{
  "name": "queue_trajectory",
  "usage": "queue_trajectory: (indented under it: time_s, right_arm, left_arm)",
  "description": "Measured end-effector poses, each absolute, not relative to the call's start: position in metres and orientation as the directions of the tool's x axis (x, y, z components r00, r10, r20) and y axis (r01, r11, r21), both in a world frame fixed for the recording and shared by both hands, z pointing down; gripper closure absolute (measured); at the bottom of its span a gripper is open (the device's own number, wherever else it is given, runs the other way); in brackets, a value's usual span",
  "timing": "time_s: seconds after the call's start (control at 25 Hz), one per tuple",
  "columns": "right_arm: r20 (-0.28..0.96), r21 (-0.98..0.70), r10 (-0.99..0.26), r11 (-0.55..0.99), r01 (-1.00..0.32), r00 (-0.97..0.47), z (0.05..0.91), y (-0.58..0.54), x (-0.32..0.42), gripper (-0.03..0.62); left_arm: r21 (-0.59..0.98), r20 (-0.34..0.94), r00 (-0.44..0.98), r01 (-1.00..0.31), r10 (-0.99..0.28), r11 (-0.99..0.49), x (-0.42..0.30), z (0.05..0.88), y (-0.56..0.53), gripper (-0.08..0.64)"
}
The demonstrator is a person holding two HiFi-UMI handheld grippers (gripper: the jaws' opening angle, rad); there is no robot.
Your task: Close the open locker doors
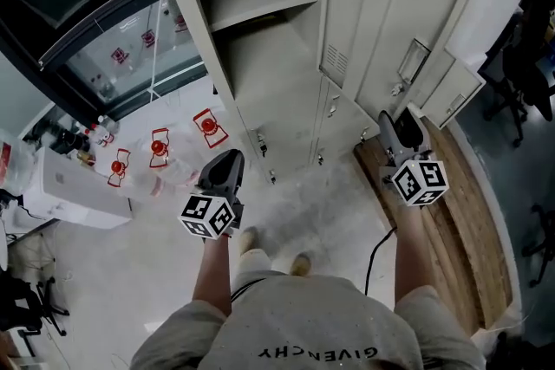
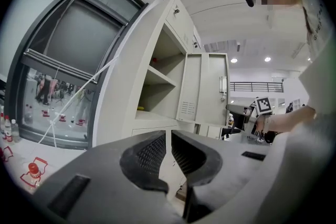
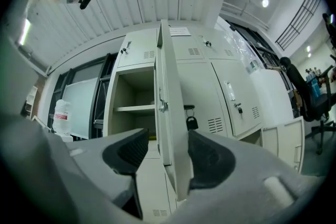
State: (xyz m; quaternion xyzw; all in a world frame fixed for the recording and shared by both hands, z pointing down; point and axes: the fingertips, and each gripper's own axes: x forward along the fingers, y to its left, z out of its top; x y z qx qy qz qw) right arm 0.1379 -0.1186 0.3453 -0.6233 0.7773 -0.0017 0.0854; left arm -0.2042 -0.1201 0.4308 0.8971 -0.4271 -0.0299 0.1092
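Observation:
A beige bank of lockers [image 1: 408,4] stands ahead of me. One upper compartment [image 1: 260,4] is open, and its door [image 1: 345,9] swings out toward me. In the right gripper view that door's edge [image 3: 169,113] runs down the gap between the jaws of my right gripper [image 3: 167,138]. That gripper is open and its pads are clear of the door. My left gripper [image 2: 169,136] is held lower left of the open compartment [image 2: 157,94], apart from it. Its jaws are shut to a thin slit with nothing in them. In the head view, the left gripper [image 1: 221,173] and the right gripper [image 1: 401,134] both point at the lockers.
A padlock [image 3: 192,123] hangs on the neighbouring locker door. Red-capped bottles [image 1: 159,147] stand on the floor at the left, by a glass wall [image 1: 130,39]. A wooden board [image 1: 460,221] lies on the floor at the right. A cable [image 1: 375,251] trails by my feet, and office chairs [image 1: 529,65] stand at far right.

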Motion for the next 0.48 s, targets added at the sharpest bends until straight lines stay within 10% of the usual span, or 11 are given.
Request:
queue_trajectory:
  time_s: [0.48]
  right_arm:
    - [-0.12,-0.068,-0.97,0.222,-0.973,-0.213,0.346,-0.098,0.072,0.36]
  left_arm:
    - [0.227,0.006,0.688,-0.708,-0.726,-0.669,-0.227,0.422,-0.155,0.531]
